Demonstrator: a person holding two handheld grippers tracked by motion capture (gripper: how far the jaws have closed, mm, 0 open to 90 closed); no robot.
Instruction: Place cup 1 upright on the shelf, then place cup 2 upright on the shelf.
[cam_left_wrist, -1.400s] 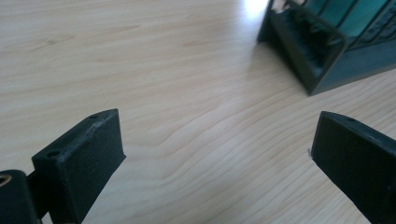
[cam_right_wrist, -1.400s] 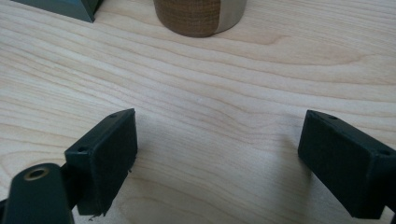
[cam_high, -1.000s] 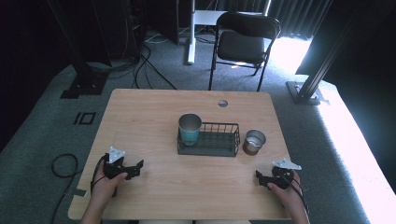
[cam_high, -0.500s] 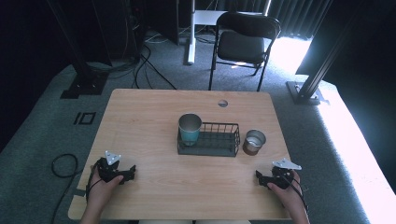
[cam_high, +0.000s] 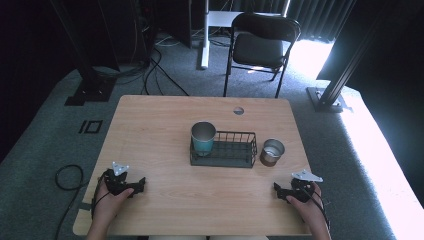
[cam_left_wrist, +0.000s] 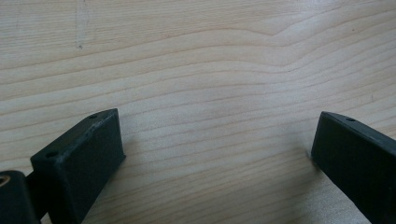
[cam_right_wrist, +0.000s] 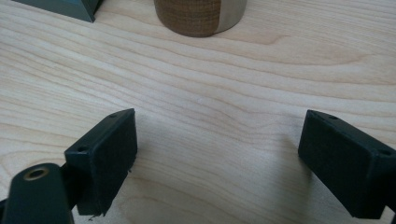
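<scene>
Both tongs, left and right, released, matte black blocky jaws over pale wood-grain table.

lab: black rig posts, floor cables.

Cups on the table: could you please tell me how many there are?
2: a teal cup stands in the wire basket's left end; a brown cup stands on the table just right of the basket.
</scene>
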